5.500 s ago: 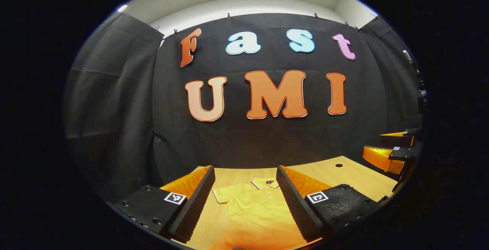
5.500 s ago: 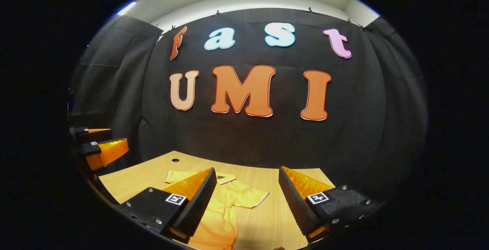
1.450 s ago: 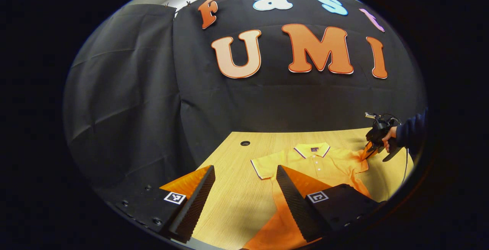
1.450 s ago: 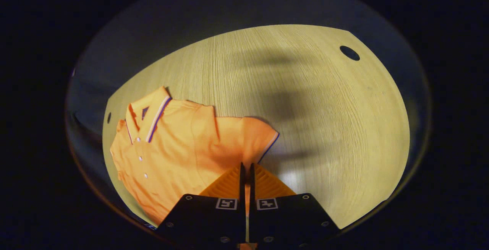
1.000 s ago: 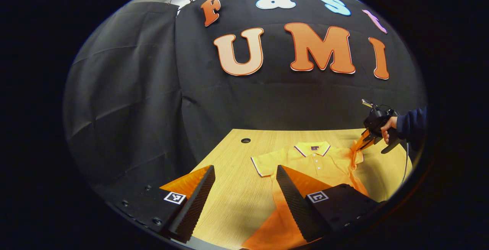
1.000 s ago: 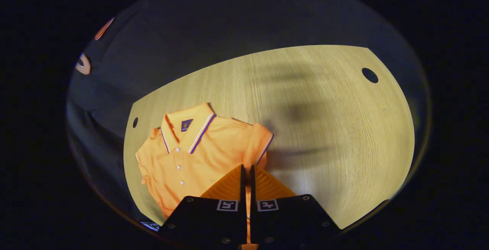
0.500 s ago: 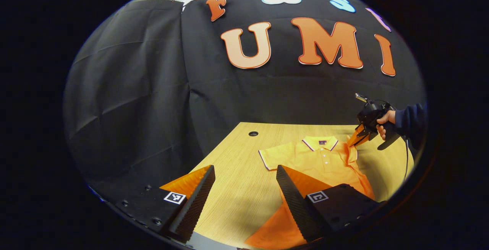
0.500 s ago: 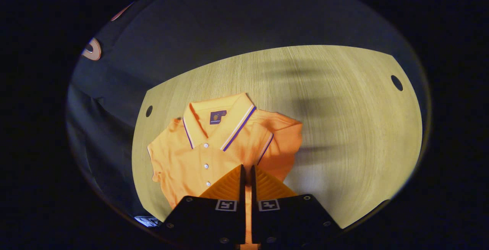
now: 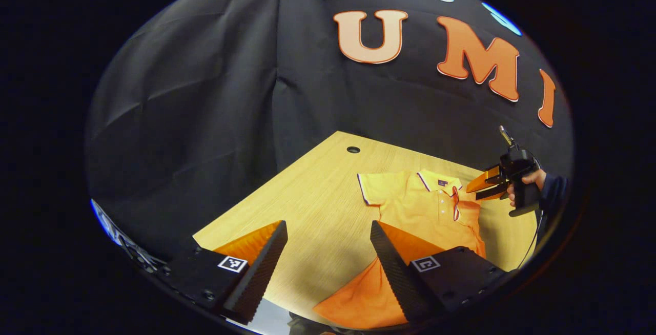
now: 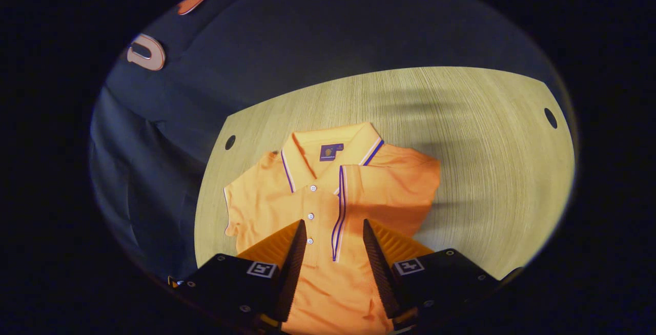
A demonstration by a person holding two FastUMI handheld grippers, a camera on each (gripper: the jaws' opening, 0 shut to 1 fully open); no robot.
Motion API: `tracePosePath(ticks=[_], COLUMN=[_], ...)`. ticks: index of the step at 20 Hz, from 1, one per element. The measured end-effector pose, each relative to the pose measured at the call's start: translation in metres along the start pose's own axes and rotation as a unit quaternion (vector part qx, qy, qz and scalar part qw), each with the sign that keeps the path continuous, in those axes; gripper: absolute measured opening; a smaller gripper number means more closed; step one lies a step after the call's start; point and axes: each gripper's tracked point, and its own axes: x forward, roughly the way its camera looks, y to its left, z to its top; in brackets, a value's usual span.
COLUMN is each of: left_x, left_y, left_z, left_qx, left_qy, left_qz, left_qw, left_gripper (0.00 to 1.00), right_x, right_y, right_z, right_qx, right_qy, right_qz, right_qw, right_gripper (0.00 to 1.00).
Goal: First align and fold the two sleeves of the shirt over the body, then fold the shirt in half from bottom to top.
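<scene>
Lying flat on the wooden tabletop (image 10: 476, 120) is the orange polo shirt (image 10: 328, 207), collar toward the booth's back wall, buttons facing up. One sleeve (image 10: 379, 191) is folded in over the chest, so its striped cuff edge runs straight down next to the button placket. The other sleeve (image 9: 373, 191) is spread out flat to the side, not folded yet.

Right claw (image 10: 331, 247) hangs just above the shirt front with its fingers parted and nothing between them; the striped cuff sits right in the gap as seen in the right gripper view. In the left gripper view you can see that same claw off to the side, held by a hand (image 9: 523, 184) in a dark sleeve, over the folded-in side of the shirt.

Left claw (image 9: 328, 245) is wide open too, holding nothing, near the tabletop's front edge with the shirt's hem close to one finger. A round cable hole (image 9: 353, 149) sits in the tabletop beyond the shirt.
</scene>
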Motion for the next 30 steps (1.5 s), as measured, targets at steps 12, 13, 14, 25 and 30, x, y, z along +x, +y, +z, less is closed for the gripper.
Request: tracePosePath(ticks=[12, 13, 14, 25, 30], left_x=[0.088, 0.097, 0.114, 0.248, 0.279], left_y=[-0.03, -0.033, -0.036, -0.066, -0.071], left_z=[-0.008, -0.003, -0.003, 0.0, 0.002], left_qx=[0.0, 0.006, 0.013, 0.046, 0.095], left_qy=[0.237, 0.246, 0.258, 0.364, 0.373], left_qz=[-0.12, -0.125, -0.124, -0.113, -0.087], left_qw=[0.964, 0.961, 0.958, 0.923, 0.919], left_gripper=[0.99, 0.99, 0.99, 0.98, 0.99], right_x=[-0.118, -0.128, -0.136, -0.204, -0.227], right_y=[0.008, 0.009, 0.008, -0.01, 0.0], right_z=[-0.039, -0.046, -0.053, -0.145, -0.186], right_qx=[-0.018, -0.016, -0.013, 0.061, 0.049], right_qy=[-0.146, -0.155, -0.162, -0.222, -0.224], right_qz=[-0.046, -0.052, -0.063, -0.205, -0.265], right_qw=[0.988, 0.986, 0.985, 0.951, 0.936], right_gripper=[0.98, 0.98, 0.98, 0.98, 0.99])
